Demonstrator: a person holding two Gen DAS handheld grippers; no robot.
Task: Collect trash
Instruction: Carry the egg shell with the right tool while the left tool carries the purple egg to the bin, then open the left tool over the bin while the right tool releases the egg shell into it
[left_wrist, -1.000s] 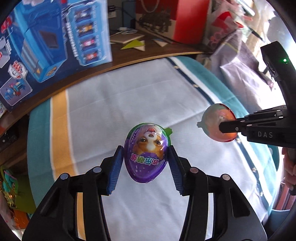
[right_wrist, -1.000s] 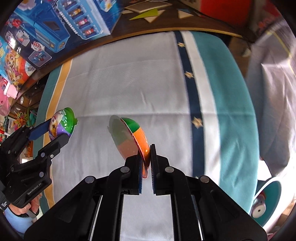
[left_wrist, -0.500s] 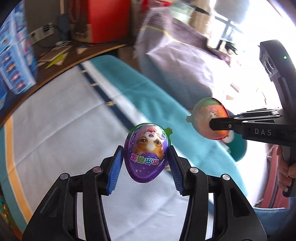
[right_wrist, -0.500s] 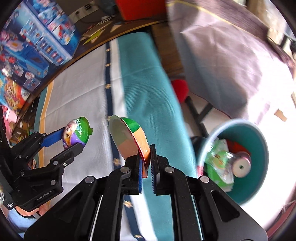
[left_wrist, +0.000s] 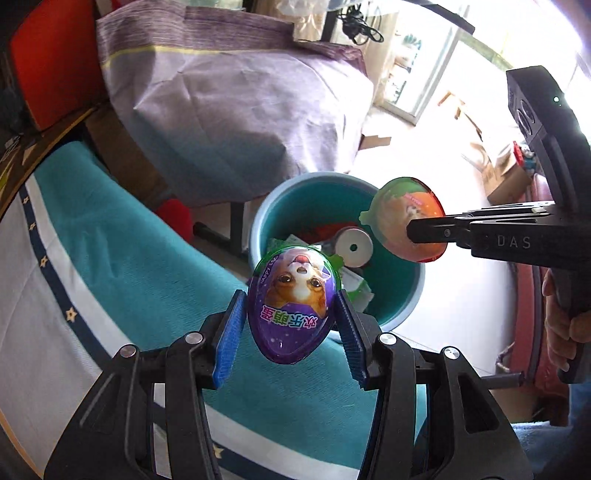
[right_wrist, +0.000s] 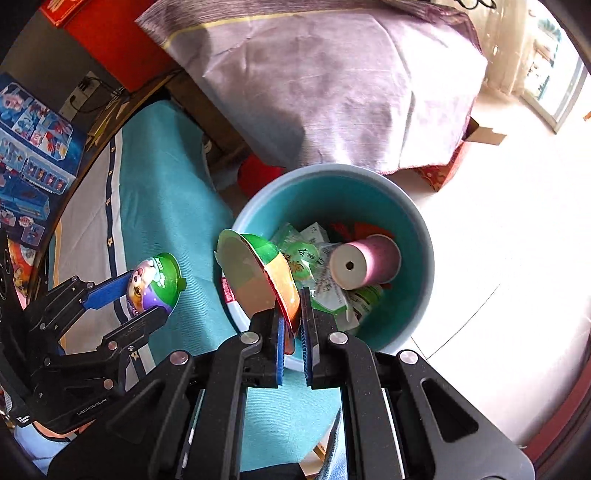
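My left gripper (left_wrist: 291, 328) is shut on a purple egg shell half (left_wrist: 293, 302) with a puppy picture, held over the cloth edge near the bin; it also shows in the right wrist view (right_wrist: 153, 284). My right gripper (right_wrist: 291, 328) is shut on the rim of an orange and green egg shell half (right_wrist: 258, 277), held over the near rim of a teal trash bin (right_wrist: 413, 221). The same half shows in the left wrist view (left_wrist: 406, 221), above the bin (left_wrist: 295, 206). The bin holds wrappers and a pink roll (right_wrist: 364, 262).
A teal, white and navy striped cloth (right_wrist: 162, 192) covers the table at left. A purple cloth-covered bulk (right_wrist: 332, 81) stands behind the bin. Toy boxes (right_wrist: 29, 170) sit at far left. Bright bare floor (right_wrist: 498, 221) lies right of the bin.
Both grippers have swung right from over the table cloth to the trash bin, each still holding its egg shell half. The bin now lies directly under the right gripper.
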